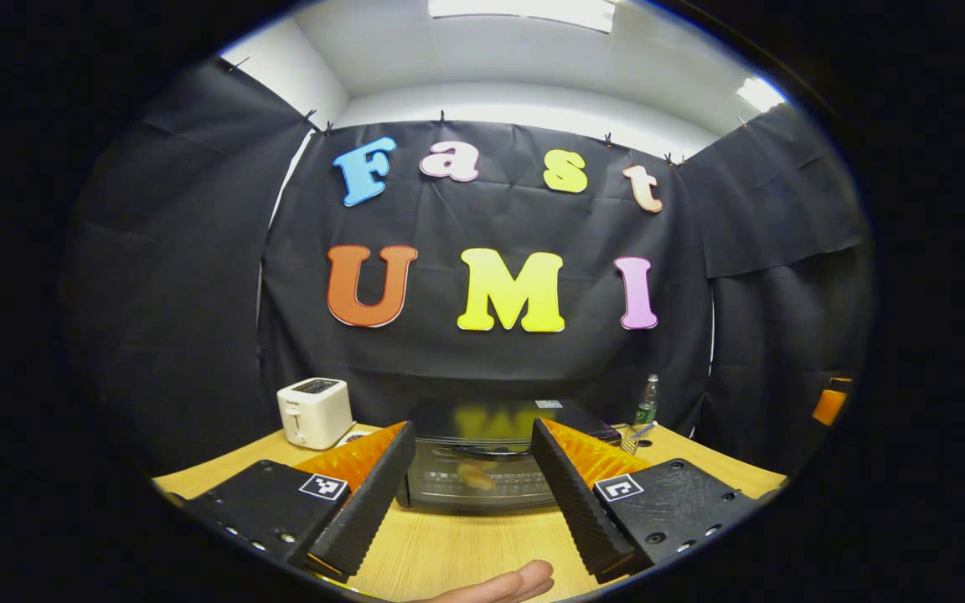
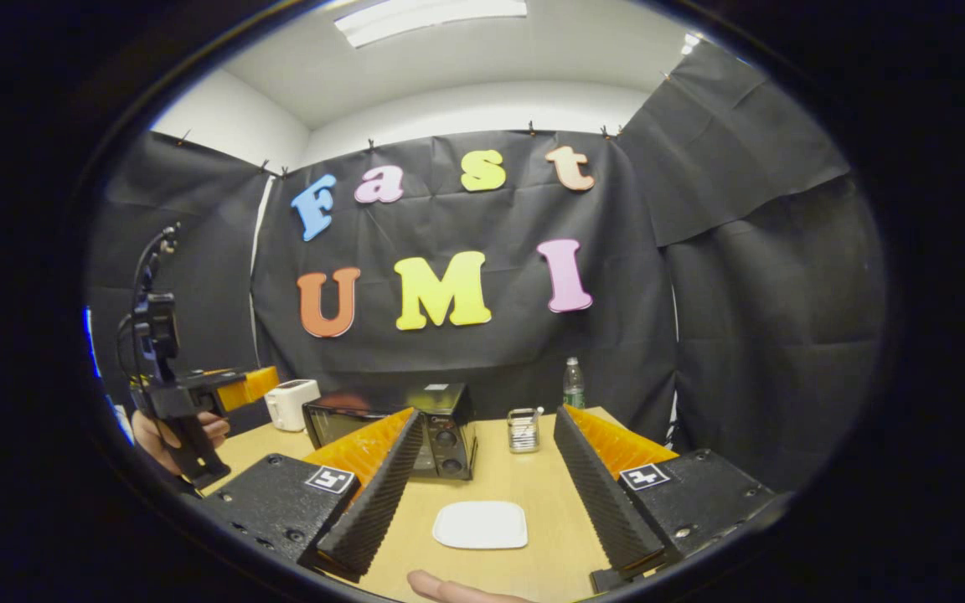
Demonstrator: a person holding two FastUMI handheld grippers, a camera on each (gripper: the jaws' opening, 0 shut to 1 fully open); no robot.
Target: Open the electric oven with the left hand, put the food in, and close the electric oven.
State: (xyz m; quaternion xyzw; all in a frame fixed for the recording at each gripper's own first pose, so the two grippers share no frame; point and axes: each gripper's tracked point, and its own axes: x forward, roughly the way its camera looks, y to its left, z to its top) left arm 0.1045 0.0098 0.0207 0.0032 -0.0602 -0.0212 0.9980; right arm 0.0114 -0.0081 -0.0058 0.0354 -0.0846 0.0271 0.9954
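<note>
Oven (image 1: 482, 456) sits shut on the table (image 1: 449, 544) straight ahead of my left claw (image 1: 470, 494), whose fingers stand wide apart and empty (my right claw (image 2: 491, 494) gapes too, over a white plate (image 2: 480, 525)). I should reach level for the door handle (image 1: 482, 450). The food behind the glass is a blur.

No legible text. Square fiducial markers on left gripper (image 1: 470, 469) and right gripper (image 2: 487, 465), one on each finger base. White label on electric oven (image 2: 436, 388) top at 11 o'clock, too small to read.
</note>
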